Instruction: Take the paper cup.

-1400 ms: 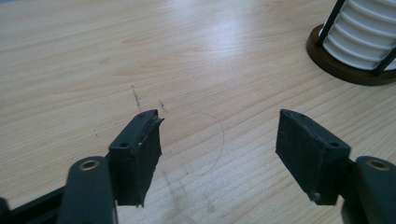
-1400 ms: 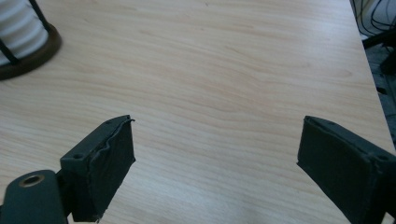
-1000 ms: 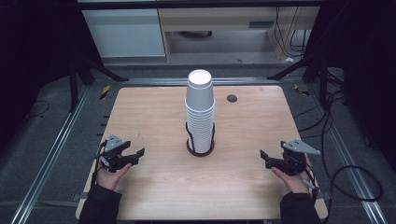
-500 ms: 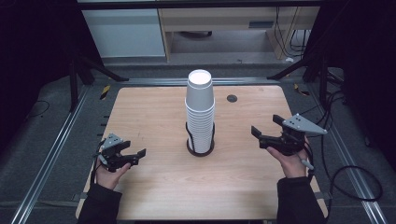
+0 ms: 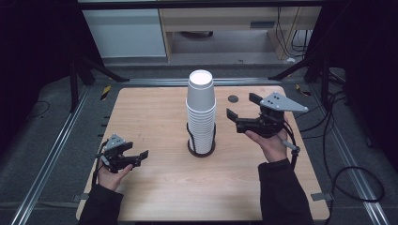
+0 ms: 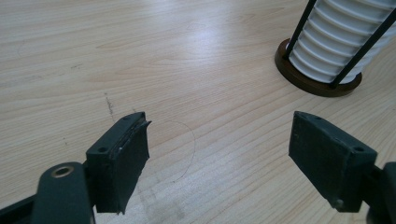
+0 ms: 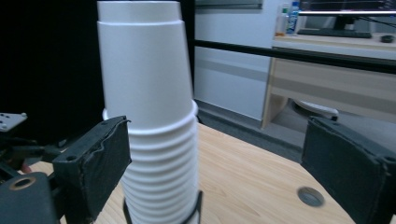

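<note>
Right gripper [image 5: 239, 112] — jaws spread, empty — sits at three o'clock of the cup stack [image 5: 201, 112]; close squarely on the top cup, lift straight — left gripper [image 5: 136, 158] rests spread.

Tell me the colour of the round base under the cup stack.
Dark brown; the base under the white cup stack shows best in the left gripper view.

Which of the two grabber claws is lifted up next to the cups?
The right gripper, raised off the wooden table with its jaws open toward the tall stack of white paper cups. The left gripper sits low near the table's front edge.
</note>
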`<state>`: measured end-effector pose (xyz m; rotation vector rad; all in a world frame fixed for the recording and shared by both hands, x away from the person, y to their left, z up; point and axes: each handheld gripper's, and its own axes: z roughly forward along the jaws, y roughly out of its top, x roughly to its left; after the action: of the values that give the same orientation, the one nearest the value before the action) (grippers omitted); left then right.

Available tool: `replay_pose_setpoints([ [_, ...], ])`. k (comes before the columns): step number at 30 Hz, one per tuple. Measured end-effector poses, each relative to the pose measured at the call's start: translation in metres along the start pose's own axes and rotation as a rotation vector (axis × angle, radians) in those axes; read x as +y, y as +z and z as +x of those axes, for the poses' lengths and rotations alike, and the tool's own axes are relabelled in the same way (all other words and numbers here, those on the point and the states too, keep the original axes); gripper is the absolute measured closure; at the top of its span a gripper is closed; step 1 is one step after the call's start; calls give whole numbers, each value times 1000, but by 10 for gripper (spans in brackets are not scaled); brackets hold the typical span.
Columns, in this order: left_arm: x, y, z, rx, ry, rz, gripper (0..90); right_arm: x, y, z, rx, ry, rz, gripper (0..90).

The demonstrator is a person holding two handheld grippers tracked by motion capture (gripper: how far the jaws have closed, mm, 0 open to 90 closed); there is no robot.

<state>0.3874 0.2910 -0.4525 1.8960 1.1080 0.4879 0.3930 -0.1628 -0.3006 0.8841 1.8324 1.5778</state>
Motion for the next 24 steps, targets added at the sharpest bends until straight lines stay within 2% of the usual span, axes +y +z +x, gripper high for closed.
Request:
replay_pose_setpoints([
  [2,0,0,0,0,1,-1,196,2,4,3,10,-2,-1,79],
  [5,0,0,0,-1,1,-6,197,8,22,15,42,-19,0,75],
  [7,0,0,0,-6,0,-6,197,9,25,16,47,-20,-1,74],
  [10,0,0,-1,-6,1,-5,198,15,39,25,69,-26,-4,73],
  [16,0,1,-2,-7,7,-1,197,18,53,29,84,-16,-3,73],
  [24,0,3,-2,-8,10,3,197,13,75,32,100,-5,9,73],
])
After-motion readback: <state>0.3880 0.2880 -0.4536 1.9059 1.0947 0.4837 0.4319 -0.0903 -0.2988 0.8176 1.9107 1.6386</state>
